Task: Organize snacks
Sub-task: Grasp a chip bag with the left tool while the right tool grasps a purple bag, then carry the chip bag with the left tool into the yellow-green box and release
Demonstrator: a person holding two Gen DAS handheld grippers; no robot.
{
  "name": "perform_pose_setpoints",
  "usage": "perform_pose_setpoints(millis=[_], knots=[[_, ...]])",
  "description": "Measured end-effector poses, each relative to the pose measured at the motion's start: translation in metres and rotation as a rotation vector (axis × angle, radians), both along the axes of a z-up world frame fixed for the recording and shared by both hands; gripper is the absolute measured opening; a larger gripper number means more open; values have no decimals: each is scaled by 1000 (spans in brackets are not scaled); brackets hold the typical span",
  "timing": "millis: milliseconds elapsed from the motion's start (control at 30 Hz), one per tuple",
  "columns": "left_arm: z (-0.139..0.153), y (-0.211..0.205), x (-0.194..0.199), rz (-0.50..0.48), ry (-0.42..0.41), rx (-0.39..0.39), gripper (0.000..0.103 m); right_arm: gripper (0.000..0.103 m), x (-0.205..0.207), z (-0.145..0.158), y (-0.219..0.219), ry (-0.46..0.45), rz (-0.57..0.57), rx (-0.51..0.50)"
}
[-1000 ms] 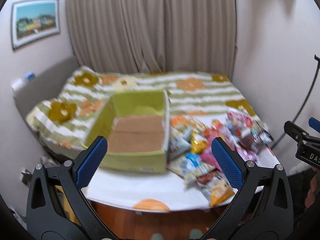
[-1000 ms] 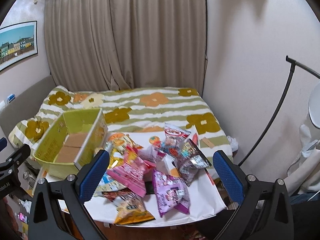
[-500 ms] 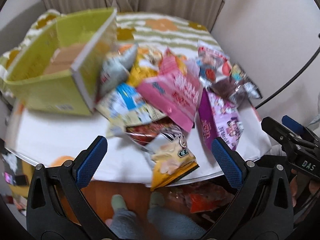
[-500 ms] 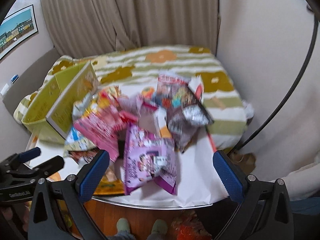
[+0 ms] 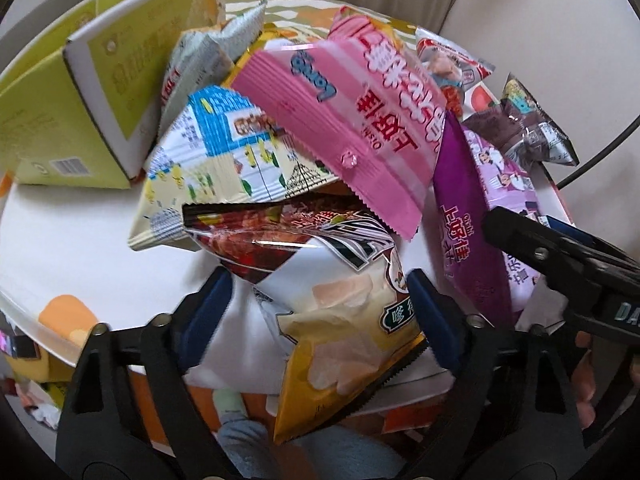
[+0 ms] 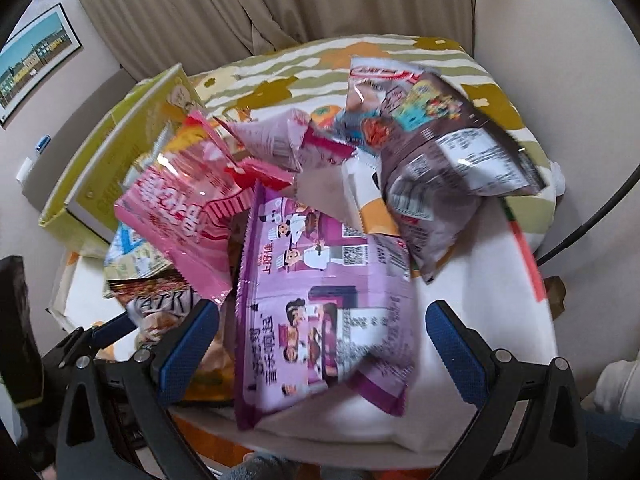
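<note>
Left wrist view shows my left gripper (image 5: 316,312) with its fingers (image 5: 208,300) around the yellow chip bag (image 5: 352,344) at the near edge of the white desk (image 5: 80,248). They have just been closing, but I cannot tell if they press it yet. The green box (image 5: 52,120) sits far left. Only the right wrist view shows the picture on the wall (image 6: 32,64). There my right gripper (image 6: 320,340) is wide apart over the purple bag (image 6: 320,304), not gripping it. The brown bag (image 6: 448,168) lies behind.
</note>
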State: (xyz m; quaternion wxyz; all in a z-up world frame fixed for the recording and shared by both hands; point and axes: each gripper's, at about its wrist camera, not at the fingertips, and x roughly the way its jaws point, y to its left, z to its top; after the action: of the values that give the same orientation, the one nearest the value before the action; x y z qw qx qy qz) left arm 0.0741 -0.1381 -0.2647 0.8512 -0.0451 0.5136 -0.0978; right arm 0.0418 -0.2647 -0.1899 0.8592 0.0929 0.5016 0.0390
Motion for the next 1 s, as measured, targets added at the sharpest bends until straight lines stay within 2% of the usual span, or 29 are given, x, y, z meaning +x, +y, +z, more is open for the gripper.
perform_pose_setpoints(millis=[67, 100, 133, 267, 433, 500, 533, 733, 1000], knots=[[-5, 1, 1, 6, 2, -7, 83, 103, 5, -6, 3, 9, -3, -11], [-7, 1, 1, 6, 4, -3, 81, 103, 8, -10, 5, 14, -4, -25], [-8, 2, 0, 3, 4, 2, 74, 103, 9, -12, 5, 16, -6, -34], [-12, -1, -6, -9, -7, 11, 67, 103, 14, -19, 4, 37, -8, -51], [-12, -4, -10, -18, -8, 7, 63, 103, 22, -29, 2, 58, -10, -62], [-10, -4, -12, -23, -8, 7, 63, 98, 22, -32, 1, 56, -12, -54], [-8, -3, -12, -26, -7, 8, 63, 89, 23, -33, 0, 57, -16, -56], [-1, -1, -15, -30, -5, 2, 61, 74, 21, -34, 0, 50, -16, -67], [16, 5, -19, -13, 2, -15, 59, 71, 3, -15, 4, 24, -32, -59]])
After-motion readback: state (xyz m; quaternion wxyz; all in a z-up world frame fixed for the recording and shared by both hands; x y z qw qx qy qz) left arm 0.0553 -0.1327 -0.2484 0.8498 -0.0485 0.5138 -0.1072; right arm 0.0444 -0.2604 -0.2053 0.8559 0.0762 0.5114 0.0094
